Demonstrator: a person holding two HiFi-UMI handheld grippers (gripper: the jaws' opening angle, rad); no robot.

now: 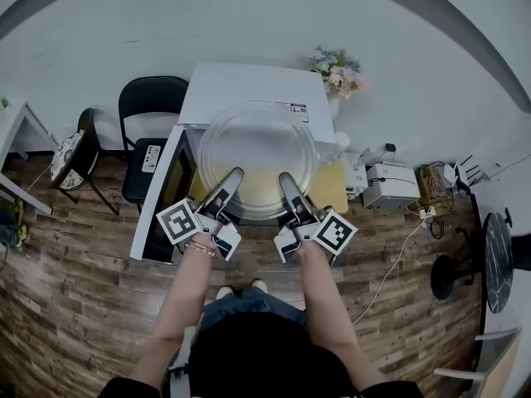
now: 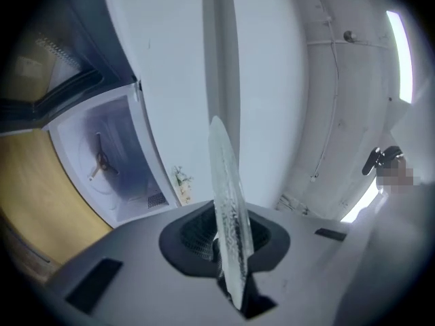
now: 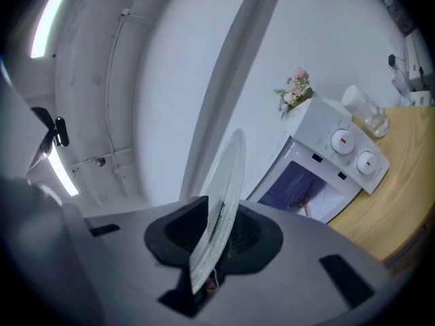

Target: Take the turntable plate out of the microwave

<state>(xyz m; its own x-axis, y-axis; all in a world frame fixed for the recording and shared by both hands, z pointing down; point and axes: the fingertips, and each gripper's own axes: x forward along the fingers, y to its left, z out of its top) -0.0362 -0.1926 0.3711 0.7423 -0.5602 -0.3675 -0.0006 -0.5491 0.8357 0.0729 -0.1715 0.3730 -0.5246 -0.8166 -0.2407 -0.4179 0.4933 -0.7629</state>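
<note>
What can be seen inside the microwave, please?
Only a three-armed support on the microwave's floor. The turntable plate is outside, clamped by the left tongs and right tongs; in the head view it covers the opening.

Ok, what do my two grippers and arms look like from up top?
The left gripper and right gripper match: long black jaws on grey-white bodies, each carrying a white cube with black square markers. A thin bracelet sits on the left wrist; the sleeves are dark.

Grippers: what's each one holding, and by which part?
Both clamp the glass turntable plate by its near rim: left gripper on the near-left edge, right gripper on the near-right edge.
</note>
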